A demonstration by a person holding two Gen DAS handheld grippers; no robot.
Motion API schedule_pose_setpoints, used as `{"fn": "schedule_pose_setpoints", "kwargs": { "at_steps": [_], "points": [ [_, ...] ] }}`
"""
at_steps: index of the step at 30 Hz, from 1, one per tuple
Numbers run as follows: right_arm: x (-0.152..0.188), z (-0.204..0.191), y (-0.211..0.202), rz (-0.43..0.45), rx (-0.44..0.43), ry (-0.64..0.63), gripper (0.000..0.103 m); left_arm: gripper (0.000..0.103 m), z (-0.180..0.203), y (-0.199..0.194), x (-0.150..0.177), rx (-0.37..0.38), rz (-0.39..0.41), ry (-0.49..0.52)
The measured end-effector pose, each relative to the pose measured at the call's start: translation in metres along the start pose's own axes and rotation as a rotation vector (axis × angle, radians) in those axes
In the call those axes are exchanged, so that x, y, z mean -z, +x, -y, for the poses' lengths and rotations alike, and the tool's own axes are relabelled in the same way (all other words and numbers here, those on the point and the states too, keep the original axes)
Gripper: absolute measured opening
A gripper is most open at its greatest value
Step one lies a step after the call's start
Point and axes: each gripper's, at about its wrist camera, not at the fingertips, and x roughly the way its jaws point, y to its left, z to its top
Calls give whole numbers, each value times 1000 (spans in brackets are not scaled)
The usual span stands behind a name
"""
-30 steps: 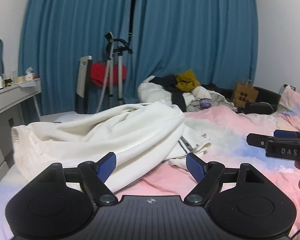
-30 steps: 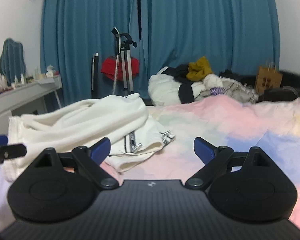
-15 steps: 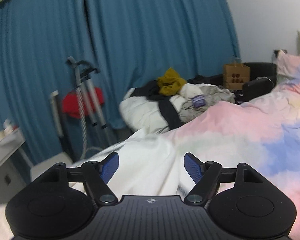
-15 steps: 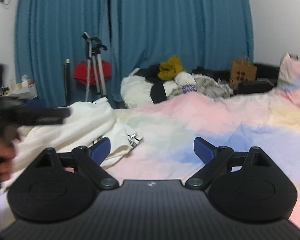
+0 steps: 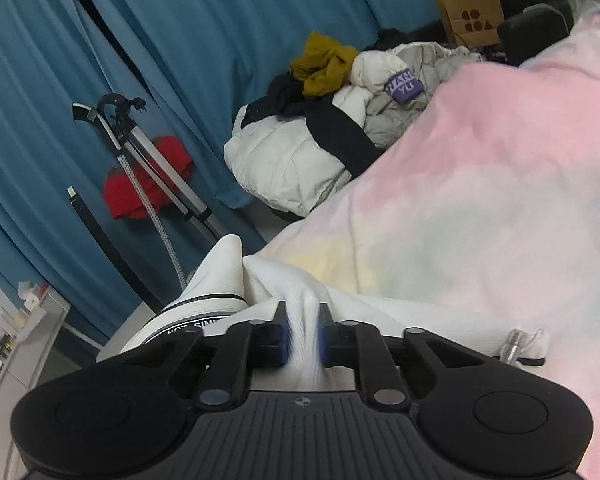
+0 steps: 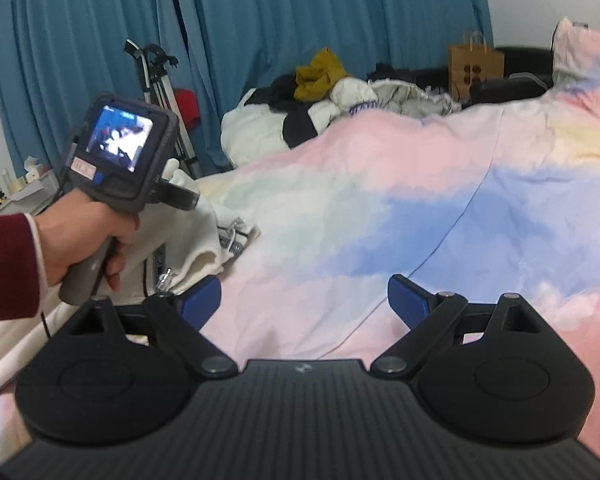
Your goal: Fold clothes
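Observation:
A white garment with a black-and-white printed band lies on the left part of the pastel bed cover. My left gripper is shut on a bunched fold of it, tilted to the left. In the right wrist view the same white garment spreads at the left, and a hand in a dark red sleeve holds the left gripper's handle over it. My right gripper stands open above the bare pink cover, just right of the garment's edge, with nothing between its blue pads.
A heap of other clothes is piled at the far end of the bed before blue curtains. A garment steamer stand, a red item, a white dresser at left, and a paper bag at back right.
My left gripper dropped onto the white garment, tilted, and went from open to shut on a fold. The right gripper swung right over the bed cover and stayed open.

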Motion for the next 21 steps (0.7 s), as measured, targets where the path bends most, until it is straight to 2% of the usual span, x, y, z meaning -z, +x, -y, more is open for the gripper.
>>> {"fn": "schedule_pose_setpoints", "kwargs": {
  "at_steps": [2,6,10,13,16,19,21],
  "points": [
    [0,1,5,-2,-7,5,92,9,-13,-26,0,21,36,-44],
    [-1,2,1,21,-15,26,92,6,-43,-103,3,93,135,-130],
    [-6,5,-8,31,-59,83,92,6,-78,-189,24,171,199,-219],
    [-9,14,-22,40,-126,180,92,6,-100,-251,60,204,265,-251],
    [-11,27,-34,33,-215,319,92,6,-122,-305,109,265,293,-340],
    [-13,40,-46,27,-303,458,92,7,-131,-340,162,299,290,-363],
    [-13,48,-52,15,-370,552,93,7,-132,-350,193,309,254,-397]
  ]
}}
